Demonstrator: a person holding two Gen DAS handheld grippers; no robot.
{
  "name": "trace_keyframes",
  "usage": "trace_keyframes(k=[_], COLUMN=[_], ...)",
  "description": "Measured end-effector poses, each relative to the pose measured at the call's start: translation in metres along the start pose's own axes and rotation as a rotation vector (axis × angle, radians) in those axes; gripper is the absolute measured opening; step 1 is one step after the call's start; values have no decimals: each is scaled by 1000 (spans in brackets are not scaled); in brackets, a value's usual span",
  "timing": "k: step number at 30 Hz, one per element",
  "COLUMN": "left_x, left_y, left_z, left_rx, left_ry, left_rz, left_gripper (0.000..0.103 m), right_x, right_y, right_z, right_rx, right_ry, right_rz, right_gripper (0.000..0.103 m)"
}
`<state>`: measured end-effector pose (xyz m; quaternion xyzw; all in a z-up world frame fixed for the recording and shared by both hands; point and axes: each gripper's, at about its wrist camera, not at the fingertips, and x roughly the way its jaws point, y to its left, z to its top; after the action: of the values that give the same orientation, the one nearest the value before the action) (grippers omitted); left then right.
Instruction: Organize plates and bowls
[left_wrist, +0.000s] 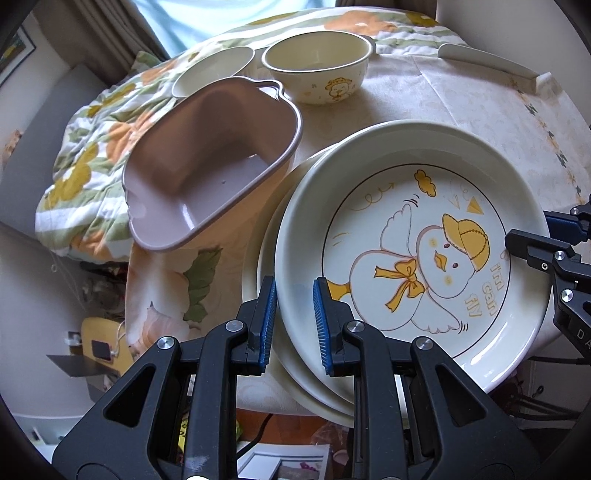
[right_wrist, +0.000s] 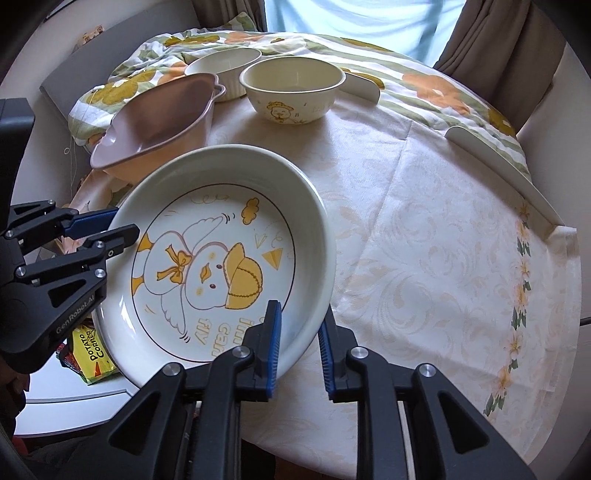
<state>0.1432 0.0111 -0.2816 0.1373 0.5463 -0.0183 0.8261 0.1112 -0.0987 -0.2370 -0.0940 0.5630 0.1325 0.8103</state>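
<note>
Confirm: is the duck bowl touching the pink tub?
Apart. The right wrist view shows tablecloth between the duck bowl and the pink tub.

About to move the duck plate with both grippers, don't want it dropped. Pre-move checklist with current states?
1. Left gripper straddles the duck plate rim: ok.
2. Right gripper straddles the opposite rim: ok.
3. Pads clamped tight on the rim: cannot tell.
4. Plate clear of the second plate beneath: cannot tell.
5. Pink basin close beside the plate's far-left edge: not ok, steer away.
6. Tablecloth to the right open for set-down: ok.
</note>
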Motion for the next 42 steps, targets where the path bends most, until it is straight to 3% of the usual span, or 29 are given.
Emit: trace_keyframes(k=[19, 27, 30, 32, 34, 35, 38, 41, 42], left_x=[-5, -7, -6, -6, -12, -16, -32, -56, -68], left_y=[-7, -3, -3, -4, -4, -4, 5, 26, 37], left_z=[-3, -4, -3, -2, -2, -1, 2, 7, 9], left_rx=[-4, -32, -44, -49, -56, -62, -102, -180, -228], left_ry=[23, 17, 23, 31, 8, 2, -26, -84, -120], left_rz=[79, 43, -1, -12, -12, -18, -33, -62, -87], left_gripper=[18, 18, 36, 70, 71, 71, 71, 71, 71], right_x=[3, 3, 2, 0, -8, -12, -28, -53, -60], right_y=[3, 2, -1, -5, -14, -19, -36, -47, -49], right_z=[3, 2, 2, 2, 2, 4, 10, 27, 34], right_rx=[-4, 3, 24, 51, 87, 103, 147, 137, 123], right_ry=[18, 13, 12, 3, -26, -37, -81, -164, -197], right_rz=[-17, -8, 13, 37, 59, 73, 137, 195, 227], right_gripper=[19, 19, 19, 19, 20, 24, 57, 58, 64])
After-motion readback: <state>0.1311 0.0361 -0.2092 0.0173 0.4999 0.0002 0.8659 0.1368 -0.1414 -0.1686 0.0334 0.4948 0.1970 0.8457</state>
